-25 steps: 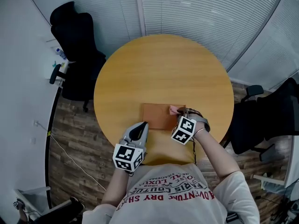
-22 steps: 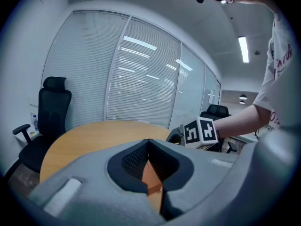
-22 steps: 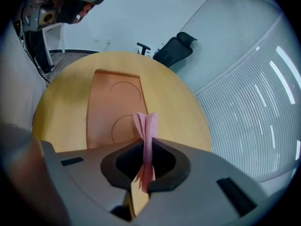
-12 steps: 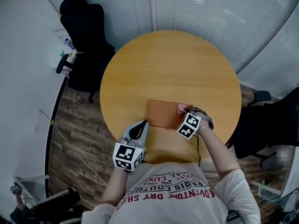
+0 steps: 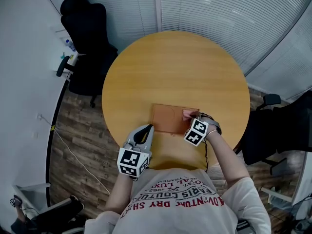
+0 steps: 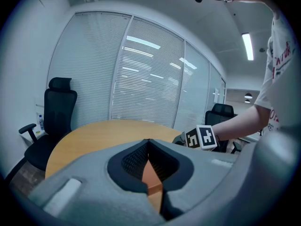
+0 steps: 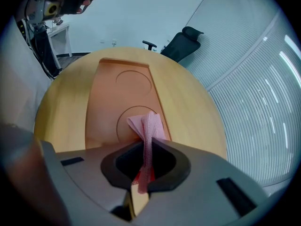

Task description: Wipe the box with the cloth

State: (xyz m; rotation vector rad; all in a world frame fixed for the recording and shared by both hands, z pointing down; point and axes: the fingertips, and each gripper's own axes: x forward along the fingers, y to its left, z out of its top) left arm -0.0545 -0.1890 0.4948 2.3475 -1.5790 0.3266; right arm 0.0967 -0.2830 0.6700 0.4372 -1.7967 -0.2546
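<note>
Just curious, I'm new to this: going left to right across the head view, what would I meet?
A black office chair → left tool → flat orange-brown box → pink cloth gripped by the right tool → second black chair.

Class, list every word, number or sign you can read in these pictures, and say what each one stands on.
"ADVENTURE", "DRY": shirt, red print, upside down in the head view.
"COUTURE", "1962": same shirt; its remaining words are too blurred to read.
Left cube, right cube: square patterns only, no letters.
Box, cloth: no text.
</note>
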